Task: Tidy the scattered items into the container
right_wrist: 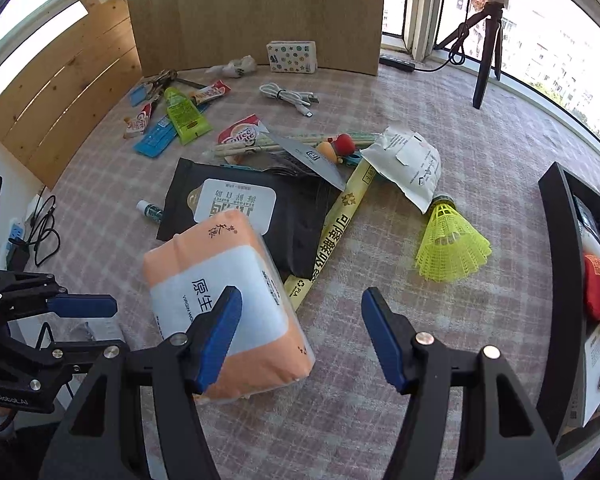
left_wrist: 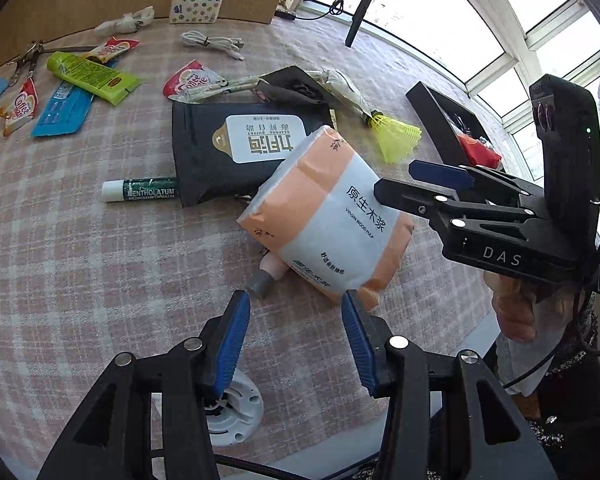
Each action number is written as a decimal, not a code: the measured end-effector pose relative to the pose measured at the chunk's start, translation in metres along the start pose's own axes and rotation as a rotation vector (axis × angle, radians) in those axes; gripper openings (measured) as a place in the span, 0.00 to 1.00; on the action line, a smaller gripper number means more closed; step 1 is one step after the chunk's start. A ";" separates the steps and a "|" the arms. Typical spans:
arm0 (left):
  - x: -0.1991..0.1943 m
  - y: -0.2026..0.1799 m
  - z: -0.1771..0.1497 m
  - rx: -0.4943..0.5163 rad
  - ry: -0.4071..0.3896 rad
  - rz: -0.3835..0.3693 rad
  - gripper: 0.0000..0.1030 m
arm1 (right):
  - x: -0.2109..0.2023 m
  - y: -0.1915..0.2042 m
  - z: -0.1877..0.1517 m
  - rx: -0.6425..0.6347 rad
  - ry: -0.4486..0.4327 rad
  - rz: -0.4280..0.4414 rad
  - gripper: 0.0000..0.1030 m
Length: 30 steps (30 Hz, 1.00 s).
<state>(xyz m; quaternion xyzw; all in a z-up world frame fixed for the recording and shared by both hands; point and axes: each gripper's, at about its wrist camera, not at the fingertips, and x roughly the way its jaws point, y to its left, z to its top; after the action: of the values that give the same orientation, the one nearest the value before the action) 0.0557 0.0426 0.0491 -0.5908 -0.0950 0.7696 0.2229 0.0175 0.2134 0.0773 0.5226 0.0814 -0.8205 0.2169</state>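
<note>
Left wrist view: the left gripper (left_wrist: 296, 300) is seen with its fingers apart and nothing between them, low in the frame, just below the orange-and-white tissue pack (left_wrist: 328, 216) at centre. The pack is propped on a black wet-wipes pouch (left_wrist: 236, 148) above it. A Mentholatum lip balm (left_wrist: 140, 191) is seen at centre left, a yellow shuttlecock (left_wrist: 396, 136) at upper right. In the right wrist view the right gripper (right_wrist: 302, 296) is held wide with nothing clamped, over bare checked cloth (right_wrist: 480, 168); the black container (right_wrist: 560, 264) is found at the right edge
</note>
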 end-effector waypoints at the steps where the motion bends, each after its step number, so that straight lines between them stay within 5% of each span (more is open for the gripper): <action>1: 0.004 -0.002 0.002 0.001 0.000 0.002 0.44 | 0.001 0.001 -0.001 0.001 0.003 0.004 0.60; 15: 0.023 -0.022 0.009 0.021 -0.053 -0.009 0.46 | 0.015 0.000 -0.009 0.076 0.054 0.111 0.59; 18: 0.023 -0.022 0.007 -0.012 -0.084 0.001 0.46 | 0.021 0.000 -0.010 0.099 0.074 0.185 0.55; 30: 0.022 -0.060 0.002 -0.137 -0.182 0.081 0.46 | 0.005 -0.016 -0.007 0.000 0.097 0.248 0.47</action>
<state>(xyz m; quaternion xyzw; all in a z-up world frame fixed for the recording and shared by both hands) 0.0633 0.1056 0.0554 -0.5356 -0.1430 0.8202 0.1412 0.0146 0.2286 0.0683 0.5677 0.0265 -0.7612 0.3124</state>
